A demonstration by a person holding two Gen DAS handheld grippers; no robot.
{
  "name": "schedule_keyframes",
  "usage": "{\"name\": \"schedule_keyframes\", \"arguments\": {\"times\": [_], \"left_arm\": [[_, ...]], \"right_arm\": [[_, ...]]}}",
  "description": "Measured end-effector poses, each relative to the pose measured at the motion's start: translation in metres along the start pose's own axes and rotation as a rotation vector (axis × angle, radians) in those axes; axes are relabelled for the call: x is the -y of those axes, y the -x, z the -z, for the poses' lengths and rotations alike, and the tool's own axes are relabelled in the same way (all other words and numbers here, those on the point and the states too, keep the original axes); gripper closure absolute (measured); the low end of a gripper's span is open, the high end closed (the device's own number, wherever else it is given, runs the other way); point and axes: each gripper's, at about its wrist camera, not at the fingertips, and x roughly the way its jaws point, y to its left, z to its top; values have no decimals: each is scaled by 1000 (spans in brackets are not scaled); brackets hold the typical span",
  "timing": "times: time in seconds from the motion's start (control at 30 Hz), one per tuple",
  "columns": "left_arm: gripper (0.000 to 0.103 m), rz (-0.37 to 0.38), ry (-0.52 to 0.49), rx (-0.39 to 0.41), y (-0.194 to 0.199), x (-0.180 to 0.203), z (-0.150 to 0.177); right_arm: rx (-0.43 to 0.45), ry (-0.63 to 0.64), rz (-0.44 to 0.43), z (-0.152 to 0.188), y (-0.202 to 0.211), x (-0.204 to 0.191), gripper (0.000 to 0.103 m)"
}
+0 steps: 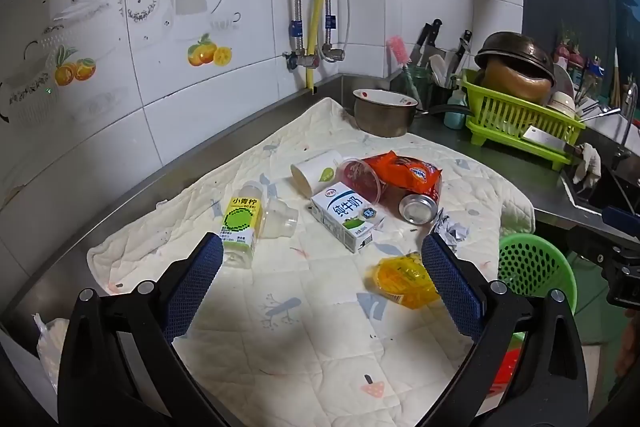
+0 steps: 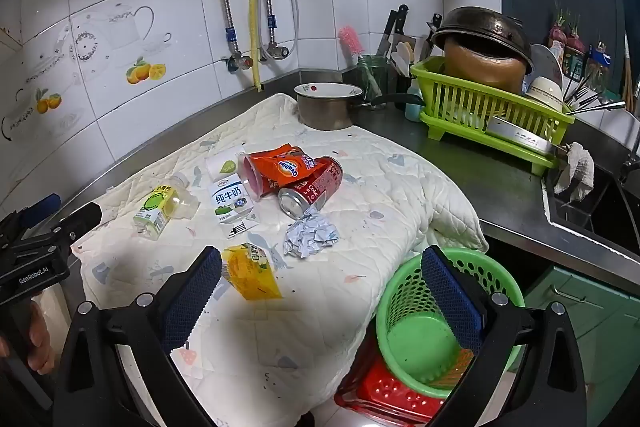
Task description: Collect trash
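the trash was all dumped in a loose heap on a white quilted cloth (image 2: 360, 267) spread over the steel counter (image 2: 500, 179): a yellow juice carton (image 2: 252, 275) nearest the edge, a crumpled paper ball (image 2: 310, 233) near it, then a coke can (image 2: 310, 189), milk carton (image 2: 230, 203), orange snack wrapper (image 2: 288, 163) and lime drink bottle (image 2: 158, 209) further back. my guess is the green perforated basket (image 2: 420, 343) sat just below the counter edge so stuff could be dropped straight in; it looked empty, so nothing collected yet. the right gripper (image 2: 320, 303) hung over the near edge, tilted down, jaws spread wide with nothing in them. the left gripper (image 1: 322, 287) was the same, wide apart and empty, angled down toward the heap.
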Motion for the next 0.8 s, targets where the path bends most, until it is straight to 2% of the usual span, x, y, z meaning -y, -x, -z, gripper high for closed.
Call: {"name": "schedule_keyframes", "arguments": {"times": [0.8], "left_arm": [[5, 4, -7, 2, 1, 3, 1]], "right_arm": [[-5, 4, -3, 0, -2, -3, 6]]}}
